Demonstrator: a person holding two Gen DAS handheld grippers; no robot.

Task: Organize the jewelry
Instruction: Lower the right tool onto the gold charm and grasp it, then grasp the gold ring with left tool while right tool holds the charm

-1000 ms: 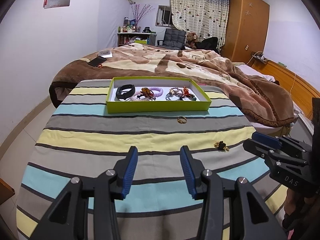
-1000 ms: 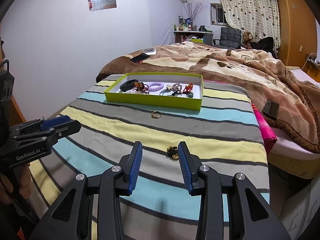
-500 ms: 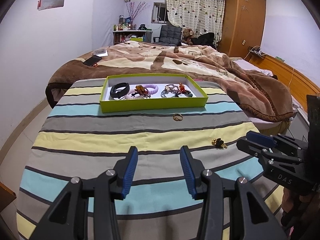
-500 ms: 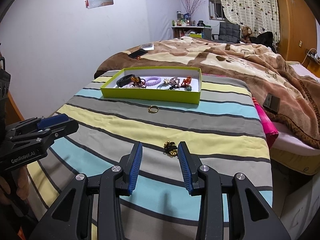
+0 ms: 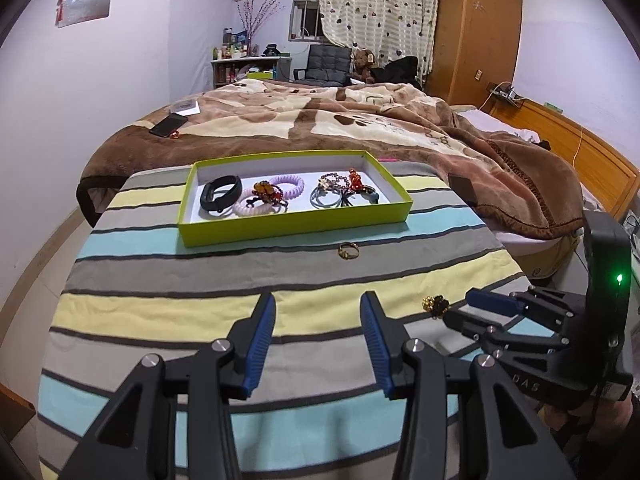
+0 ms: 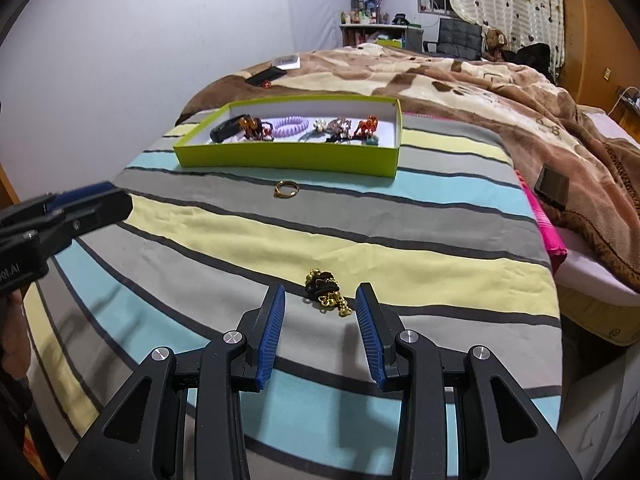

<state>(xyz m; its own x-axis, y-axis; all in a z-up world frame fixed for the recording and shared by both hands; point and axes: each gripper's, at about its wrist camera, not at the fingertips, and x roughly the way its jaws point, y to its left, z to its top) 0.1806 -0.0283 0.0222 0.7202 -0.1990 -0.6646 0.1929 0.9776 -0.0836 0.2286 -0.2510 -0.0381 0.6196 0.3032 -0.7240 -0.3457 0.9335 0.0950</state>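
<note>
A lime-green box [image 5: 296, 229] [image 6: 288, 160] holds several bracelets and hair ties at the far side of the striped cloth. A gold ring [image 5: 348, 250] [image 6: 286, 189] lies on the cloth in front of it. A black-and-gold bell trinket [image 6: 326, 292] [image 5: 436, 304] lies nearer. My right gripper [image 6: 320, 300] is open, its blue fingers on either side of the trinket, just short of it. It also shows in the left wrist view [image 5: 480, 308]. My left gripper [image 5: 318, 312] is open and empty over the yellow stripe. It shows at the left edge of the right wrist view [image 6: 92, 200].
A bed with a brown blanket [image 5: 320, 120] lies behind the box, with a phone [image 5: 168, 125] on it. A pink cloth edge [image 6: 548, 224] and a dark card [image 6: 552, 188] lie at the right. A wardrobe [image 5: 472, 32] stands at the back.
My right gripper has moved forward and down, so the bell trinket now lies between its fingertips. My left gripper has shifted a little; the box looks nearer.
</note>
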